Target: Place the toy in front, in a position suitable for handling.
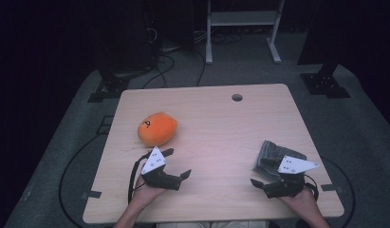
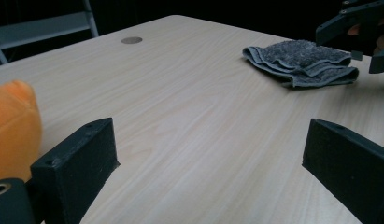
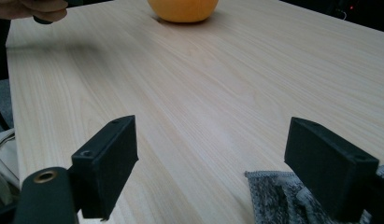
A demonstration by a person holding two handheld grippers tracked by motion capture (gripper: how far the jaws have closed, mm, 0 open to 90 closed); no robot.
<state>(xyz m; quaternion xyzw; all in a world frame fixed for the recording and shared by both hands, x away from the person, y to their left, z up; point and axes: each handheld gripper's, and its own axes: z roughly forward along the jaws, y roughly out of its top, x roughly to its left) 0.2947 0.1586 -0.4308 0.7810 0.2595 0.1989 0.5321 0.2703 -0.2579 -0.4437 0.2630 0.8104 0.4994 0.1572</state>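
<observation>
1. An orange plush toy (image 1: 157, 128) lies on the left half of the pale wooden table (image 1: 216, 123), near its far side.
2. Just in front of the toy, the left tongs (image 1: 178, 163) hover over the table near its front edge, jaws spread wide with nothing between them.
3. A folded grey towel (image 1: 272, 155) rests near the table's right edge.
4. The right tongs (image 1: 258, 175) sit just beside the towel's near side, jaws wide apart and empty, one jaw over the cloth's edge.
</observation>
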